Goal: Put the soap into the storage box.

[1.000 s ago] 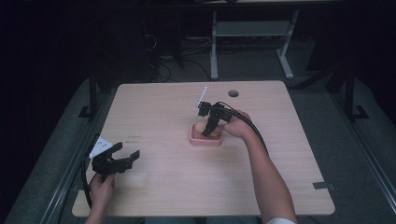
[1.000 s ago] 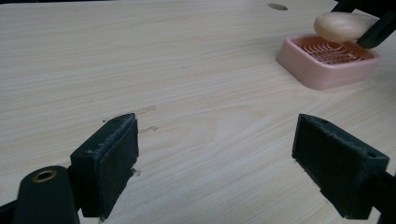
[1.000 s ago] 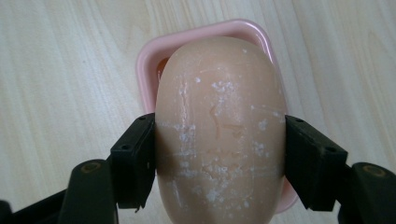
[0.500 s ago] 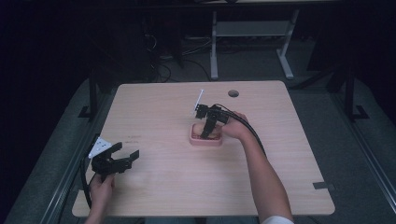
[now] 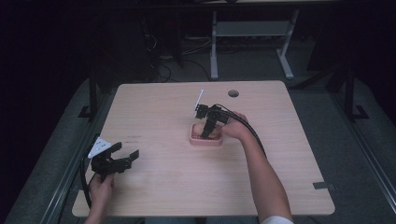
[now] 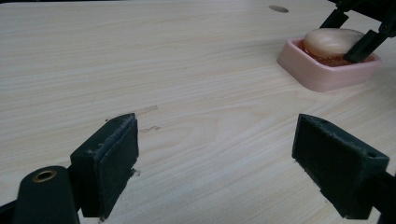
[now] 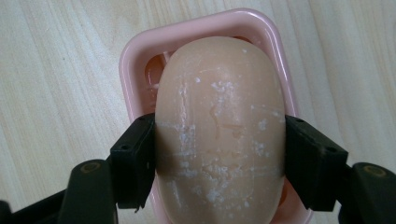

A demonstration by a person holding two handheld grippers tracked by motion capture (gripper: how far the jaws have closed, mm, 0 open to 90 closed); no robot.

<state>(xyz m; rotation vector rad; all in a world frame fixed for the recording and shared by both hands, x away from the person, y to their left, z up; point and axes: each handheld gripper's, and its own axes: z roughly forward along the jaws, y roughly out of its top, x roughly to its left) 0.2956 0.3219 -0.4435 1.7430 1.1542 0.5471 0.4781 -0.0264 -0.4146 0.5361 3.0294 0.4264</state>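
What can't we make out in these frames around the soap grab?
- Soap bar underside, right gripper view: the bar itself hides whether it has left the pink dish.
- Dish floor, same view: soap covers most of it.
- Right gripper pads, high view: too small to judge contact.
- Right gripper in the left gripper view: body cut off by the top edge.
- Dish near rim, right gripper view: cut by the bottom edge.

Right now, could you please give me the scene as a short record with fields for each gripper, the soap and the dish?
right gripper: jaws closed on the two sides of the soap, pointing down into the dish
left gripper: jaws open, nothing between them, low over bare table near the front left corner
soap: pale oval bar with white flecks, inside the dish
dish: pink, rounded corners, resting near the middle of the table
table: light wood, round hole near the far edge
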